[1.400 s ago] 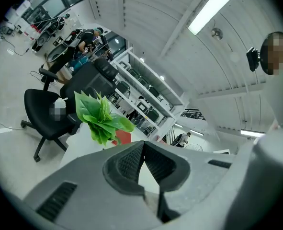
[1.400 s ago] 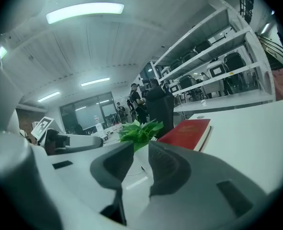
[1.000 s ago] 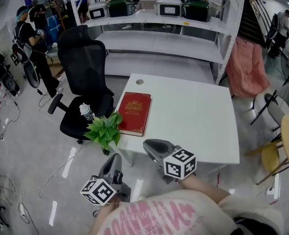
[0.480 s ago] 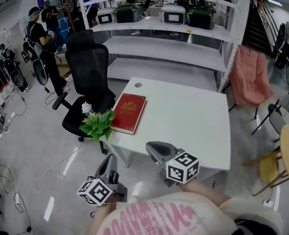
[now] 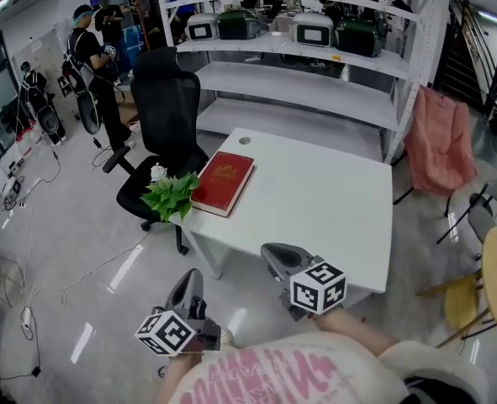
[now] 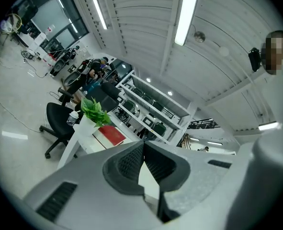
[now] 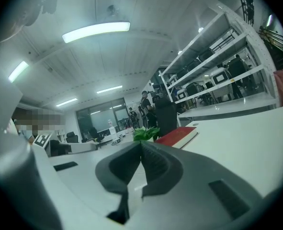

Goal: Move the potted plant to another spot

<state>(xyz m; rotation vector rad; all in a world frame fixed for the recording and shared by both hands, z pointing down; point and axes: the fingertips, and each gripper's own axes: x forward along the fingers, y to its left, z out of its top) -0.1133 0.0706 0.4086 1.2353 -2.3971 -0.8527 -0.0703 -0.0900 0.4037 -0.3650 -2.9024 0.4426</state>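
White shelving (image 5: 290,81) stands behind a black office chair (image 5: 169,108) on grey floor (image 5: 63,234).

- The person wore a pale shirt (image 5: 349,369) with large pink lettering (image 5: 256,377), seen at six o'clock in the head view.
- The left gripper (image 5: 189,278), at seven o'clock, had a grey shell and a white cube (image 5: 166,333) with black square markers.
- The right gripper (image 5: 272,251), at five o'clock, was the same grey and had dark ribbed pads (image 7: 154,165).
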